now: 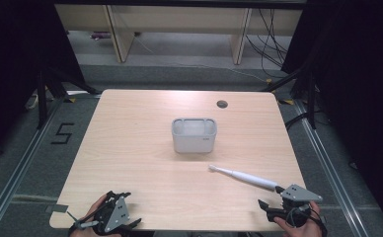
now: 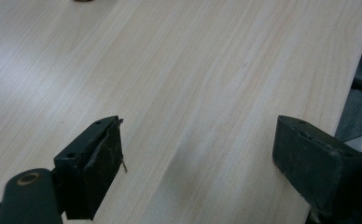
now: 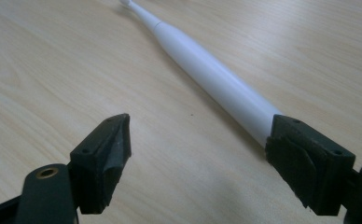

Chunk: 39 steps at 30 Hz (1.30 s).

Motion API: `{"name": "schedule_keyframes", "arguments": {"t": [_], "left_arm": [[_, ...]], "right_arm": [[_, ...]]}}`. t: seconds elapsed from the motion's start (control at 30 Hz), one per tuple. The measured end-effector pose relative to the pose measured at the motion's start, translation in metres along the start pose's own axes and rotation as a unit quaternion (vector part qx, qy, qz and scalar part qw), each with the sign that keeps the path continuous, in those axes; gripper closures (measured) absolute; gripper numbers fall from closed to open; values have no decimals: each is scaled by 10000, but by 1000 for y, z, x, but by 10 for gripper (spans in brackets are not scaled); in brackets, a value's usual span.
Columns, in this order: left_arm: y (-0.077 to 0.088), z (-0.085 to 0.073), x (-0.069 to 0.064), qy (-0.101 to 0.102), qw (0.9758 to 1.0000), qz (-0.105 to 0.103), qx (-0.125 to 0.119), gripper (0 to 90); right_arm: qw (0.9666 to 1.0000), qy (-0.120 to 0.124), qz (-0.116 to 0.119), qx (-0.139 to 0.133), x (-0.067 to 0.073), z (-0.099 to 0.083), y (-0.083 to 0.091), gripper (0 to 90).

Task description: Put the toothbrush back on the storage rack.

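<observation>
- Setting was a dim room: grey floor, pale wooden furniture legs (image 1: 122, 34) at 12 o'clock beyond the table, black cables (image 1: 271, 39) trailing at 1 o'clock, a black "5" mark (image 1: 62, 134) on the floor at 9 o'clock.
- Work surface was a light wood-grain table (image 1: 130, 148) with rounded corners and a small dark round grommet hole (image 1: 222, 103) toward 1 o'clock.
- A light grey rectangular plastic holder (image 1: 194, 135) with compartments along its top stood upright near table centre, touching nothing.
- A slim white electric toothbrush (image 1: 244, 177) lay flat at about 4 o'clock from the holder, well apart from it, brush head toward 10 o'clock, handle end toward 4 o'clock.
- Right gripper (image 1: 273, 196), black two-jaw with a grey three-cornered plate, sat at the 5 o'clock table edge in the person's right hand (image 1: 298, 224).
- In the right gripper view, right gripper (image 3: 198, 158) jaws stood wide apart and gripped nothing; toothbrush (image 3: 207, 70) handle end ran to just beside the right-side jaw; contact could not be told.
- Left gripper (image 1: 125, 210), same build, sat at the 7 o'clock edge in the person's left hand (image 1: 93, 217), well apart from toothbrush and holder.
- In the left gripper view, left gripper (image 2: 198, 154) jaws were wide apart over bare table (image 2: 193, 70), holding nothing.
</observation>
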<state>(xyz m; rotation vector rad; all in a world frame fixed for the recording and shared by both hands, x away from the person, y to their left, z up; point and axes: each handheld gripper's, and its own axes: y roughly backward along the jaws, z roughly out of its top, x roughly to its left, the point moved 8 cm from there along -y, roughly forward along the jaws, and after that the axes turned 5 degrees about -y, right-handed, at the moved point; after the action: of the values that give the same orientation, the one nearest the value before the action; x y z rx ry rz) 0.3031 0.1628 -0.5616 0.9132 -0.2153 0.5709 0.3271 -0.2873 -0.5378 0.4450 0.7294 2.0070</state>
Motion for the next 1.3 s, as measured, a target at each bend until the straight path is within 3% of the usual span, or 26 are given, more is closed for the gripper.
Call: {"name": "schedule_keyframes", "arguments": {"t": [0.03,0.07,0.1,0.2,0.27,0.3,0.4,0.43,0.6,0.63,0.67,0.77,0.8,0.83,0.87,0.9,1.0,1.03,1.2,1.3], "left_arm": [[0,0,0,23,10000,-5,-20,155],[0,0,0,25,10000,4,-18,155],[0,0,0,34,10000,4,-26,155],[0,0,0,16,10000,-4,-24,155],[0,1,0,17,10000,-10,-36,155],[0,1,0,22,10000,-15,-33,155],[0,0,0,5,10000,-2,-5,155],[0,0,0,16,10000,-6,-25,155],[0,0,0,6,10000,-6,3,155],[0,0,-1,23,10000,-16,-17,155],[0,0,-1,36,10000,-24,-32,155],[0,0,0,29,10000,-13,-30,155],[0,0,0,21,10000,-10,-13,155],[0,0,0,7,10000,-6,-10,154],[0,0,0,7,10000,-6,-10,155],[0,0,0,2,10000,-5,-9,155],[0,0,0,2,10000,-10,-5,154],[0,0,0,5,10000,-10,-3,155],[0,1,0,20,10000,-13,-31,155],[0,0,0,1,10000,-7,-2,154]], "right_arm": [[9997,-203,-6,108,4,-2,1,224],[9996,-232,-10,142,4,-2,1,223],[9999,125,-76,67,-1,1,1,223],[9997,-84,30,223,4,-1,0,226],[9998,52,-3,184,2,3,0,232],[9996,261,-28,137,0,7,-1,251],[9995,290,-28,138,0,10,-2,258],[9992,377,-13,151,0,13,-3,296],[9993,342,14,172,0,17,-6,312],[9990,421,-56,121,-2,20,-7,371],[9990,421,-56,121,-2,20,-7,371],[9995,310,-55,8,-5,28,-8,509],[9995,310,-55,8,-5,28,-8,509],[9990,446,-61,-45,-6,32,-10,603],[9990,446,-61,-45,-6,32,-10,603],[9987,475,-157,-34,-10,35,-12,687],[9990,357,-260,1,-13,36,-14,751],[9985,442,-326,51,-18,38,-17,794],[9982,411,-408,142,-29,38,-26,844],[9974,514,-451,226,-36,38,-30,864]]}}
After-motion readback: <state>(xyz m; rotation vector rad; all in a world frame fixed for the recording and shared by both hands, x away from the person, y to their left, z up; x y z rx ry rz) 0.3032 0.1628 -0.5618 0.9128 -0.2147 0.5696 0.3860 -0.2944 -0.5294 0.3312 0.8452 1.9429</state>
